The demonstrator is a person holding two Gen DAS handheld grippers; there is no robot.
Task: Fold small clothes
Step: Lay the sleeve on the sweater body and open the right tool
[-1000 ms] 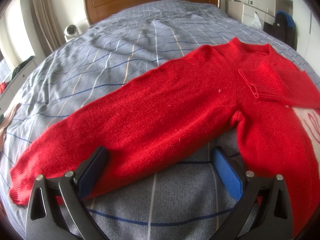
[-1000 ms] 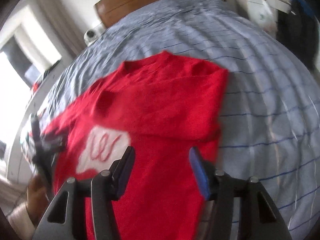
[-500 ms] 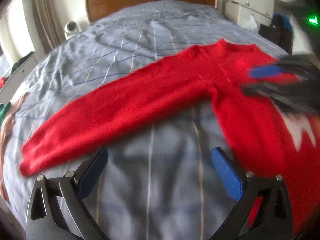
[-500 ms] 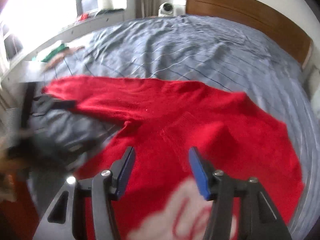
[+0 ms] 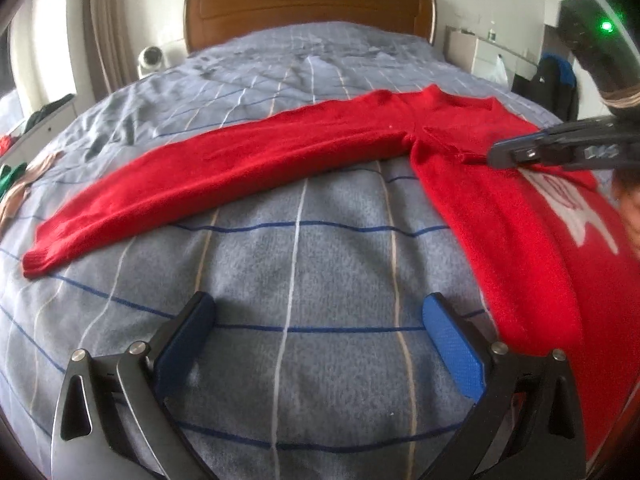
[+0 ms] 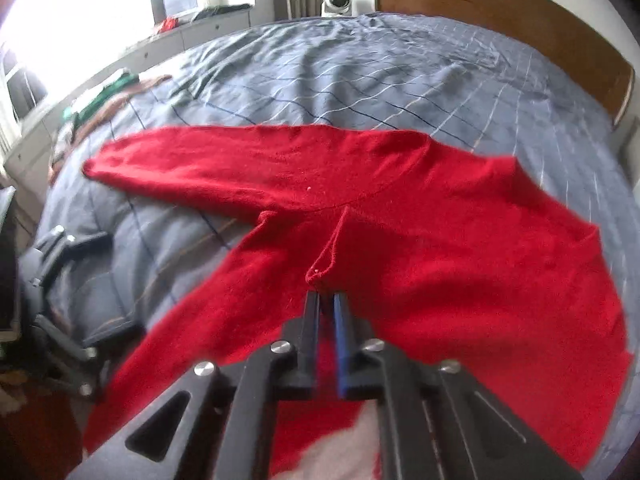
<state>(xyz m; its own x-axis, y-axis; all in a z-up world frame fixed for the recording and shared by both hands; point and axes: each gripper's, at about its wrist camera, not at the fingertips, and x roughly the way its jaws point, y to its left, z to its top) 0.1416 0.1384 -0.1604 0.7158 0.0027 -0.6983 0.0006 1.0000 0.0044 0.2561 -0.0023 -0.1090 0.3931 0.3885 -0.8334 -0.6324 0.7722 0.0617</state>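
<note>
Sweater: red knit sweater [image 5: 500,200] lies flat on the blue-grey checked bedspread [image 5: 296,264], one sleeve [image 5: 208,172] stretched out sideways, the other sleeve's cuff [image 6: 324,264] folded across the chest
Right gripper [image 6: 327,300]: jaws have just been closing, now nearly together at that cuff's edge; whether they pinch the knit I cannot tell
Left gripper [image 5: 316,336]: spread wide over bare bedspread beside the sweater, nothing between its fingers
Behind: wooden headboard [image 5: 308,4]

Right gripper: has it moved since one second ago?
Yes. The headboard slid from top centre to upper right in its view, so the right gripper swung left; its jaws have just been closing onto the sweater cuff.
</note>
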